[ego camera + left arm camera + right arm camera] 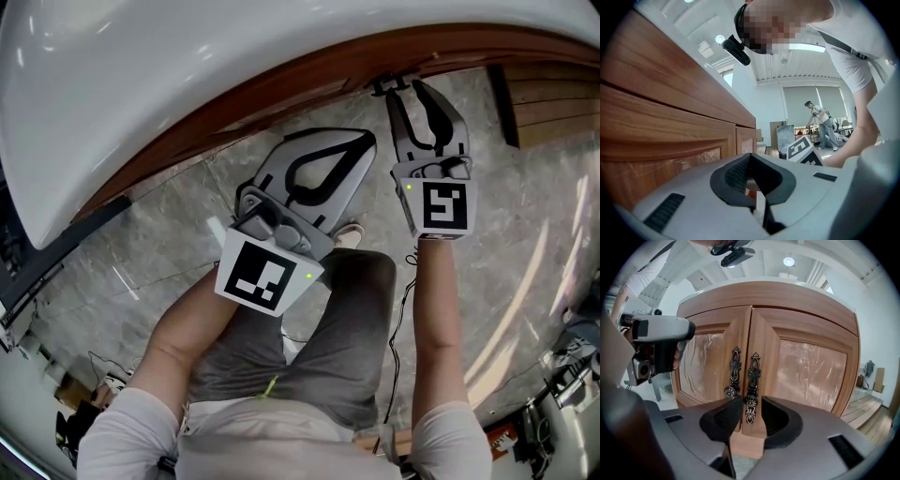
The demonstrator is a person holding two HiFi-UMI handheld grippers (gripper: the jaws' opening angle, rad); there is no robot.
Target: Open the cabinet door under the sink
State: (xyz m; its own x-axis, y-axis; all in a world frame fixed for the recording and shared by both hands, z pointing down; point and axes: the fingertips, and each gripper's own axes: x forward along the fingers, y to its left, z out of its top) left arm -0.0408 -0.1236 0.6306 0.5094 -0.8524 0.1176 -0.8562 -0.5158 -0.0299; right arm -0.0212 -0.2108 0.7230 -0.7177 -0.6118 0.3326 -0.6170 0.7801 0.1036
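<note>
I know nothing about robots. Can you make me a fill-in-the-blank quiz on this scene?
The right gripper has jaws that stand ____. Between them shows the ____ of the right cabinet door. That door is ____. The left gripper has jaws that are ____.
Missing words: open; handle; closed; shut.

Second handle leaves seemingly little room beside door handle.
</note>
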